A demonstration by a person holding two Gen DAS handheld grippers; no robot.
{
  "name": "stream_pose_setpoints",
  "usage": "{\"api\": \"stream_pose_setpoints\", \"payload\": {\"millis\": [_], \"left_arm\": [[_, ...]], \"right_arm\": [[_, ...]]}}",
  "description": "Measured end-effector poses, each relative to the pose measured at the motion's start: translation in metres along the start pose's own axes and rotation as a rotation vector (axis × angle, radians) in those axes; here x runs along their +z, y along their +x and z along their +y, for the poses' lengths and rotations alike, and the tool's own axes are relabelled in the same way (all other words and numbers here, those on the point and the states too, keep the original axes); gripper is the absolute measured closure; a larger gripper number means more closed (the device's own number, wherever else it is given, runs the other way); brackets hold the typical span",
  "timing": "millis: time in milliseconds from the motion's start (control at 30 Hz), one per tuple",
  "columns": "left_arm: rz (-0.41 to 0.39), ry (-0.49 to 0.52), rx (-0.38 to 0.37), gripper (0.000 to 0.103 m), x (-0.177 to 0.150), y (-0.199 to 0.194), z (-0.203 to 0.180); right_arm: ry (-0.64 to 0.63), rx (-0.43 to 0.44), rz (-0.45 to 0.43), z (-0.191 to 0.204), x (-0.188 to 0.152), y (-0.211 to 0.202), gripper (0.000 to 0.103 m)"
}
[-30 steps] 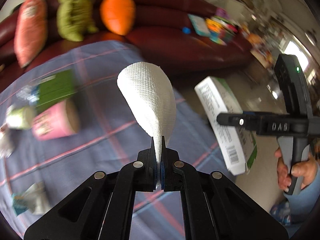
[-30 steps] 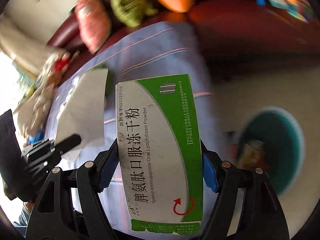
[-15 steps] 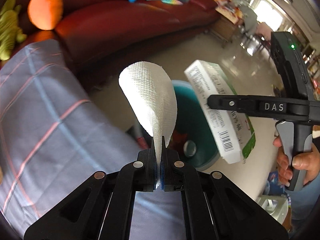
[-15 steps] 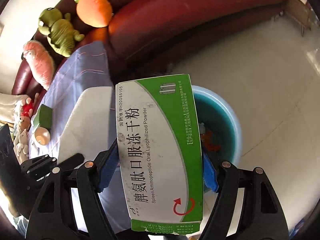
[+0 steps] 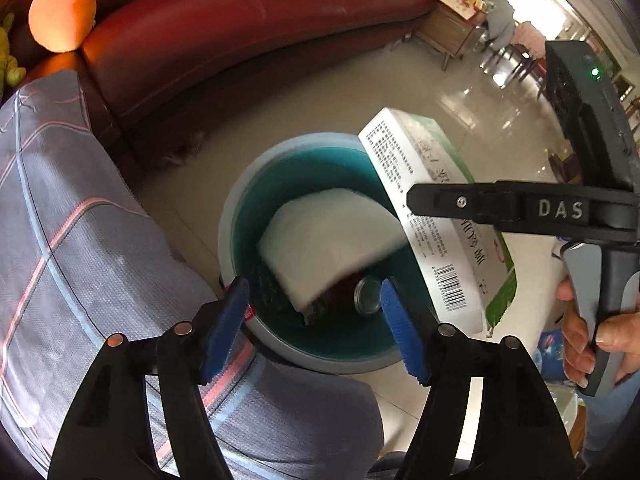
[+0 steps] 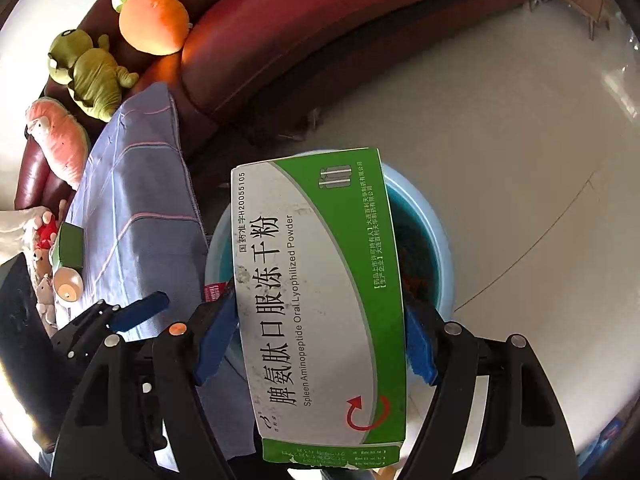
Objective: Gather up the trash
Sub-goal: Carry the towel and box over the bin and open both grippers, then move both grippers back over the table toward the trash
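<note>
A teal bin (image 5: 240, 216) with a pale rim stands on the floor beside the table; it also shows in the right wrist view (image 6: 438, 240). My left gripper (image 5: 314, 320) is open above the bin. A white paper towel (image 5: 328, 240), blurred, is in the bin's mouth below the open jaws, over a can (image 5: 367, 301) and other trash. My right gripper (image 6: 320, 340) is shut on a green and white medicine box (image 6: 320, 300) and holds it over the bin. The box (image 5: 436, 216) shows at the right of the left wrist view.
The table with a grey-blue striped cloth (image 5: 60, 240) lies left of the bin. On it are a green box (image 6: 70, 246) and a pink cup (image 6: 68, 284). A red sofa (image 5: 240, 20) with plush toys (image 6: 154, 20) stands behind. Pale tiled floor (image 6: 520, 140) is at the right.
My left gripper has opened and let go of the paper towel, which has dropped into the bin. Both grippers have moved closer over the bin. The right still holds the box.
</note>
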State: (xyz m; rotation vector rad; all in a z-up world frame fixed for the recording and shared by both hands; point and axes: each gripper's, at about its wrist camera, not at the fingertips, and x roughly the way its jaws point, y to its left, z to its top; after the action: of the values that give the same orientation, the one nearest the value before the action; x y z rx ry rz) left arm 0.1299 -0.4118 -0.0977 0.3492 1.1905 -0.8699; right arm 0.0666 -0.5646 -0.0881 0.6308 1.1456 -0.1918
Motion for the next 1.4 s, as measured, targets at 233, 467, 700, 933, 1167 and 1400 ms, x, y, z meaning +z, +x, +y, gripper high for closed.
{"api": "stream_pose_setpoints", "payload": {"millis": [233, 467, 700, 933, 1167, 1400], "left_arm": [[-0.009, -0.038, 0.018, 0.02, -0.006, -0.011, 0.019], [-0.021, -0.063, 0.023, 0.014, -0.015, -0.022, 0.028], [-0.035, -0.082, 0.015, 0.013, -0.028, -0.036, 0.036], [-0.072, -0.099, 0.03, 0.013, -0.046, -0.06, 0.052], [-0.118, -0.156, 0.063, 0.013, -0.068, -0.092, 0.081], [-0.163, -0.243, 0.122, 0.013, -0.109, -0.133, 0.129]], "right_arm": [[0.0, 0.002, 0.037, 0.004, 0.0, 0.017, 0.033], [-0.001, -0.018, 0.076, 0.014, -0.001, 0.025, 0.024], [-0.02, -0.054, 0.079, 0.027, -0.007, 0.019, 0.02], [-0.063, -0.09, 0.07, 0.05, -0.015, 0.009, 0.019], [-0.132, -0.083, 0.077, 0.096, -0.025, 0.01, 0.019], [-0.265, -0.074, 0.09, 0.166, -0.042, 0.016, 0.019]]}}
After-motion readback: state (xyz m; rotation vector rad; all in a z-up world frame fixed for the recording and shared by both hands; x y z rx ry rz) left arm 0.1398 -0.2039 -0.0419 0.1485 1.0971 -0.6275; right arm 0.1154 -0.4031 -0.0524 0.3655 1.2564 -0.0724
